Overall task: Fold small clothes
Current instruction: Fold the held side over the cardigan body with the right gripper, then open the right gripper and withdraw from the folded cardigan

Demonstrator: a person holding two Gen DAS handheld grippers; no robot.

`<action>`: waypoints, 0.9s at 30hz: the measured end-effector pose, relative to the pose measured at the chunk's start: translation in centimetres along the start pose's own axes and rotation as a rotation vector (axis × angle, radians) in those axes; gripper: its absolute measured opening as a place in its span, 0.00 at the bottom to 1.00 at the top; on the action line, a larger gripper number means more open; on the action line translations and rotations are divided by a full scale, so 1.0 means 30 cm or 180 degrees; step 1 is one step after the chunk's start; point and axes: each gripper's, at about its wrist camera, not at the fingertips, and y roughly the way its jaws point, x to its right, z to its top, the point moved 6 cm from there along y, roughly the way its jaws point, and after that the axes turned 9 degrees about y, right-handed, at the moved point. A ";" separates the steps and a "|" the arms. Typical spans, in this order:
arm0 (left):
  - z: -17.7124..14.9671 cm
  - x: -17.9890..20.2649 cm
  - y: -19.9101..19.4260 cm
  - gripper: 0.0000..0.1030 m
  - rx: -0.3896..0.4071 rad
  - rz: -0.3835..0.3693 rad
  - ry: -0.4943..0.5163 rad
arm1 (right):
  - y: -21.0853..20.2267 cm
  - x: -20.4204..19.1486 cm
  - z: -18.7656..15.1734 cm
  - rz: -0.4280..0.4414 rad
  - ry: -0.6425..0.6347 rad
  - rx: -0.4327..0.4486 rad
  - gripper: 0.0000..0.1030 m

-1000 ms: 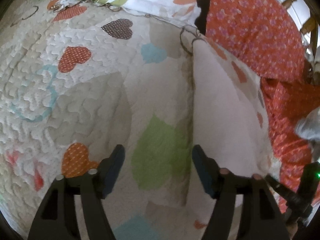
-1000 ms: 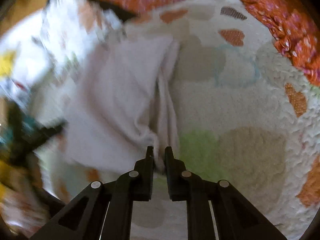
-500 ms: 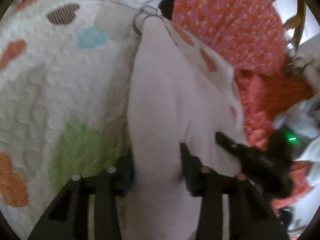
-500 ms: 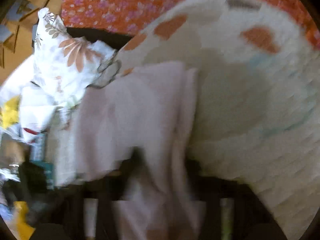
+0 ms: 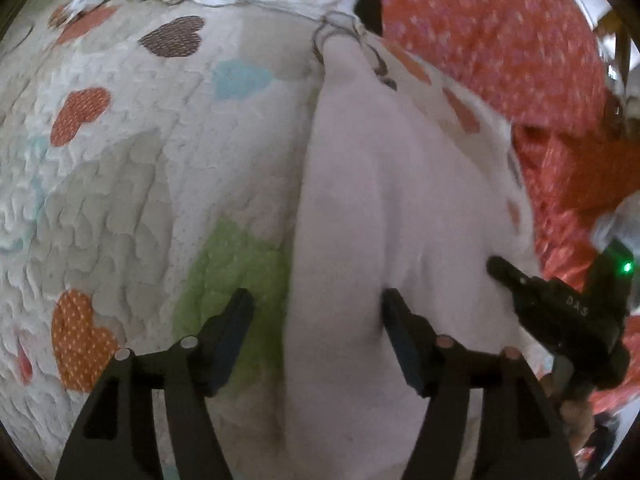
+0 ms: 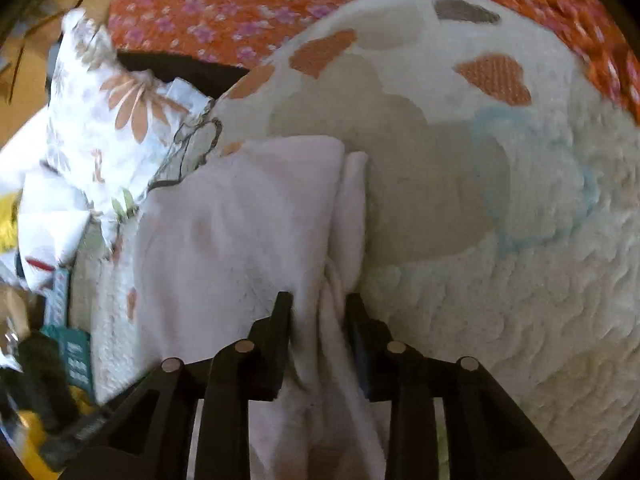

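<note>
A pale pink garment [image 5: 400, 200] lies in a long fold on the heart-patterned quilt [image 5: 120, 200]. My left gripper [image 5: 316, 316] hangs over the garment's near left edge with its jaws opening. The left finger is over a green patch, clear of the cloth. The right finger rests on the pink fabric. In the right wrist view the same garment [image 6: 240, 220] runs away from me. My right gripper [image 6: 318, 308] is shut on a bunched ridge of it. The right gripper [image 5: 500, 272] also shows at the garment's right edge, with a green light on its body.
Orange floral fabric [image 5: 500, 40] borders the quilt at the far right, and again along the top [image 6: 240, 8]. White fabric with a flower print [image 6: 120, 120] lies crumpled at the quilt's far corner. Mixed clutter [image 6: 60, 340] sits off the bed at the left.
The left jaws closed around the garment's folded edge half a second ago and have spread apart again. The right gripper slid over the garment and now has a thicker bunch between its fingers.
</note>
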 end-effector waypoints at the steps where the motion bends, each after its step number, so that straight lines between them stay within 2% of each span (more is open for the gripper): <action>1: 0.005 0.000 -0.021 0.64 0.0040 0.0013 0.0041 | -0.032 -0.011 0.012 0.0006 -0.0043 0.0121 0.31; 5: 0.016 -0.021 -0.136 0.65 0.0436 0.0279 0.0168 | -0.150 -0.055 0.025 -0.0122 -0.0282 0.0578 0.31; 11: 0.018 -0.050 -0.294 0.65 0.0921 0.0606 0.0248 | -0.242 -0.140 -0.058 -0.0273 -0.0690 0.0848 0.31; 15: 0.008 -0.081 -0.411 0.66 0.1260 0.0860 0.0235 | -0.213 -0.214 -0.155 -0.0250 -0.0991 0.0726 0.31; 17: -0.003 -0.081 -0.480 0.71 0.1490 0.1073 0.0249 | -0.164 -0.227 -0.201 -0.0214 -0.1055 0.0498 0.33; 18: -0.017 -0.083 -0.527 0.76 0.1668 0.1209 0.0252 | -0.128 -0.224 -0.225 -0.0224 -0.1047 0.0326 0.35; 19: -0.028 -0.083 -0.561 0.82 0.1783 0.1283 0.0244 | -0.084 -0.208 -0.247 -0.0309 -0.1006 0.0126 0.42; 21: -0.058 -0.076 -0.646 0.89 0.2093 0.1394 0.0220 | -0.028 -0.161 -0.277 -0.0502 -0.0894 -0.0087 0.43; 22: -0.074 -0.068 -0.689 0.95 0.2251 0.1404 0.0211 | -0.030 -0.151 -0.284 -0.0498 -0.0849 -0.0073 0.43; 24: -0.112 -0.063 -0.773 1.00 0.2542 0.1379 0.0183 | -0.075 -0.162 -0.281 -0.0435 -0.0809 0.0035 0.43; 25: -0.131 -0.060 -0.810 1.00 0.2670 0.1336 0.0180 | -0.116 -0.178 -0.280 -0.0341 -0.0809 0.0128 0.44; 27: -0.159 -0.052 -0.853 1.00 0.2773 0.1257 0.0208 | -0.205 -0.196 -0.282 -0.0156 -0.0759 0.0341 0.51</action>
